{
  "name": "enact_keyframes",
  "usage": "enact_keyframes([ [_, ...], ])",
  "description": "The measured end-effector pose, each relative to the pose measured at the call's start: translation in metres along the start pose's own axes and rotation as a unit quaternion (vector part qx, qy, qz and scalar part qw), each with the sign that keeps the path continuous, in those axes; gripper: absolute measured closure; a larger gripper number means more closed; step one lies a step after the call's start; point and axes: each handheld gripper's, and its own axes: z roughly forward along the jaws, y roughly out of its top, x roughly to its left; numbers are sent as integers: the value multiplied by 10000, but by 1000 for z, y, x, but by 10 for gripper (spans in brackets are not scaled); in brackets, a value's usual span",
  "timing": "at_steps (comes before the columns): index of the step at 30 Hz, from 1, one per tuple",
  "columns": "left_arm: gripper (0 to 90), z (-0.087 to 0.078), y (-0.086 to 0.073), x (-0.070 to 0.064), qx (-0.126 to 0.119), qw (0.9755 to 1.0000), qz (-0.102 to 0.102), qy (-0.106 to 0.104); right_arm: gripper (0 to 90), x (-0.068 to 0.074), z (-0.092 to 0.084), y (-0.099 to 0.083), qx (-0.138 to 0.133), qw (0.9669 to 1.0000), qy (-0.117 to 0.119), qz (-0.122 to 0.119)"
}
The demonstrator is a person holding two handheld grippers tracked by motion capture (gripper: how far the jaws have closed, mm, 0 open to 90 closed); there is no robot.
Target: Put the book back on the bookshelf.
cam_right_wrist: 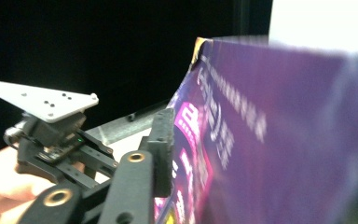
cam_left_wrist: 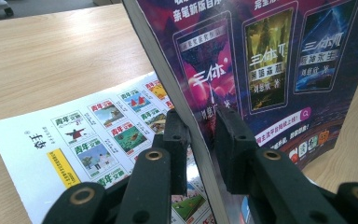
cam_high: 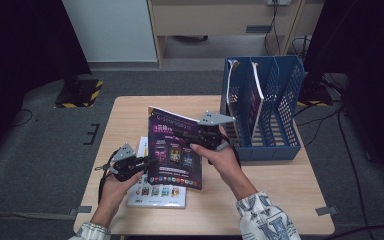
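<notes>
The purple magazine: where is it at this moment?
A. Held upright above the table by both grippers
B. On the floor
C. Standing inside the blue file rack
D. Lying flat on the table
A: the purple magazine stands upright between the left gripper and right gripper.

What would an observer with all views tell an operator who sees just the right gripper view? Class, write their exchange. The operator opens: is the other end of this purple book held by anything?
Observer: Yes, the left gripper has its jaws clamped on the purple book at a lower corner.
Operator: What's beneath it?
Observer: A white magazine lies flat on the table.
Operator: Where could the book go?
Observer: A blue file rack stands on the table's right side, with an upright magazine in its left compartment.
</notes>
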Motion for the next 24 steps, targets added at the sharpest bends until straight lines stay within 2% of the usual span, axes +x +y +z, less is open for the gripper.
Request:
enact_keyframes([
  [2, 746, -1, 0, 1, 2, 10000, -18, 2, 681, 1, 2, 4, 70, 9999, 10, -74],
  [5, 747, -2, -1, 2, -14, 10000, -51, 4, 811, 1, 4, 7, 90, 9999, 6, -82],
  [11, 747, -5, -1, 5, -130, 9998, -139, 31, 838, 3, 4, 9, 14, 9998, -176, -134],
  [13, 746, -5, -1, 6, -149, 9998, -148, 34, 838, 3, 4, 9, -2, 9998, -159, -141],
  [15, 725, -6, -2, 7, -173, 9996, -175, 122, 839, 6, 3, 10, -67, 9996, -196, -206],
  [17, 664, -6, -3, 8, -148, 9994, -139, 276, 839, 8, 3, 12, -105, 9994, -129, -298],
  [19, 631, -7, -4, 9, -109, 9986, 49, 517, 839, 11, 3, 15, -101, 9992, -75, -380],
  [20, 585, -8, -4, 10, -103, 9981, 46, 602, 840, 13, 3, 16, -101, 9990, -85, -435],
  [22, 418, -10, -4, 14, -142, 9970, -95, 757, 840, 14, 3, 19, -128, 9986, -124, -491],
  [23, 364, -10, -5, 17, -152, 9965, -167, 804, 840, 14, 3, 20, -145, 9986, -137, -482],
  [24, 349, -12, -6, 19, -126, 9962, -160, 849, 840, 13, 2, 21, -176, 9985, -156, -498],
])
